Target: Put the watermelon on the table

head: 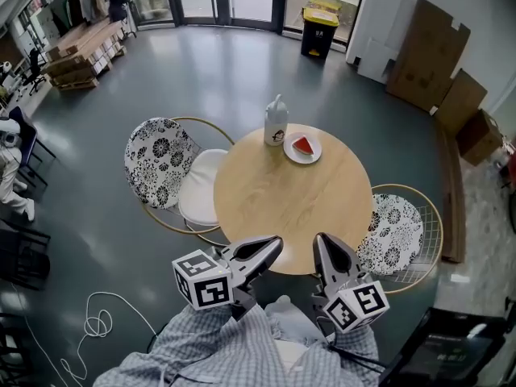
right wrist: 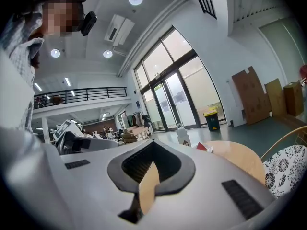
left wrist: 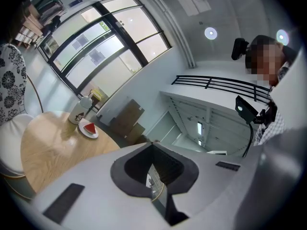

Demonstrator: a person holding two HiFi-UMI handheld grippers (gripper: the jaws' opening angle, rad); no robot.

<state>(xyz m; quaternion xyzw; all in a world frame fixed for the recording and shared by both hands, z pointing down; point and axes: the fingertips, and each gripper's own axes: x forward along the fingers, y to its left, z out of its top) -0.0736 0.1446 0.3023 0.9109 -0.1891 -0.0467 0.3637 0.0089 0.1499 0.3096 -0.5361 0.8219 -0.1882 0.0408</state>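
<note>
Red watermelon rests on a plate on the table; left tongs and right tongs pressed together.

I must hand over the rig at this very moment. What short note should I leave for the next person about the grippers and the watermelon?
Left gripper: shut, empty, held at the near edge of the table.
Right gripper: shut, empty, beside the left one.
Things: the watermelon is a slice on the white plate, on the far side of the table next to the white bottle.
Done: the watermelon looks placed.
Left: nothing apparent; neither gripper touches anything.
</note>
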